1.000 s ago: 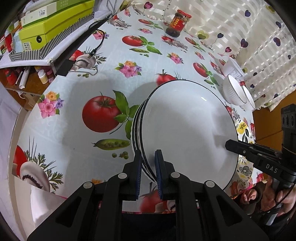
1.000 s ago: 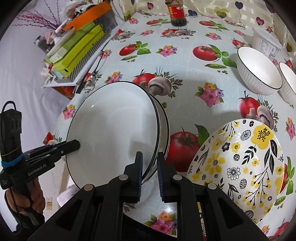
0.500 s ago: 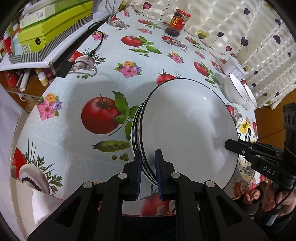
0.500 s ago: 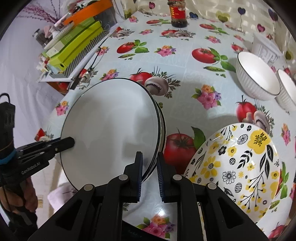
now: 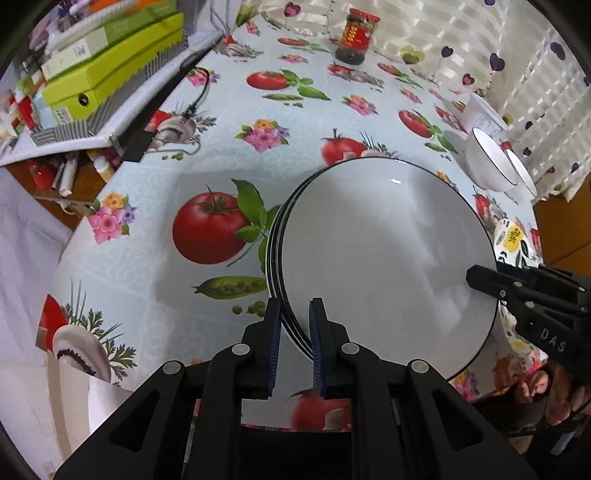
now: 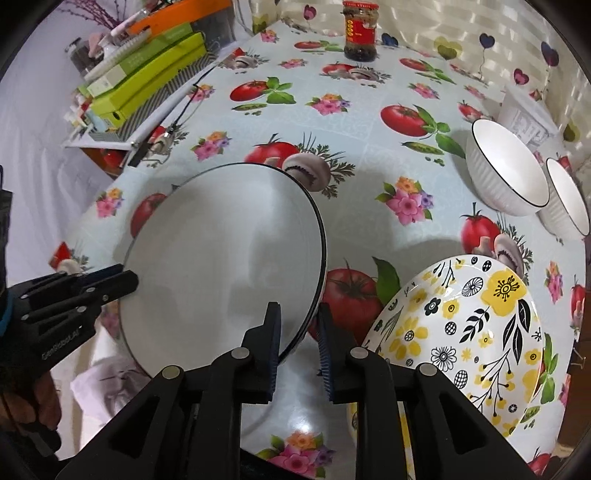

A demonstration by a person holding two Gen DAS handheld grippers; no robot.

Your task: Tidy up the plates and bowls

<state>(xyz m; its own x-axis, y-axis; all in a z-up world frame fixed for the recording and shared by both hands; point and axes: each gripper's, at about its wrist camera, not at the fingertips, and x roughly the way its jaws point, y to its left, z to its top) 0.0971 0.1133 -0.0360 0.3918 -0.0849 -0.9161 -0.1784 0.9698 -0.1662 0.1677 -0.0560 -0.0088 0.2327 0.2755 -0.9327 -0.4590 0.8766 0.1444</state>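
The left gripper (image 5: 295, 325) pinches the near rim of a stack of white plates (image 5: 384, 258) with thin black edges, its blue-lined pads pressed to the rim on both sides. The right gripper (image 6: 300, 332) straddles the opposite rim of the same stack (image 6: 225, 258); its jaws have just been opening, and a gap shows between the rim and the right-hand pad, so the plates sit between the pads without being squeezed. At least 3 rims show in the stack, which is on or just above the tablecloth (image 5: 229, 122) printed with tomatoes, flowers and mushrooms; the frames do not settle whether it touches. The top plate is empty. Just beside the stack on the right lies a deep plate patterned with yellow and black flowers (image 6: 465, 325), also empty. Farther back on the right, 2 white ribbed bowls (image 6: 506, 177) with black rims stand side by side, both empty, with a white tub (image 6: 524, 114) behind them. At the far edge stands a jar with a red label (image 6: 360, 35). Along the left edge, green boxes (image 6: 147, 85) are piled up, and a black cable (image 5: 195, 99) trails onto the cloth.
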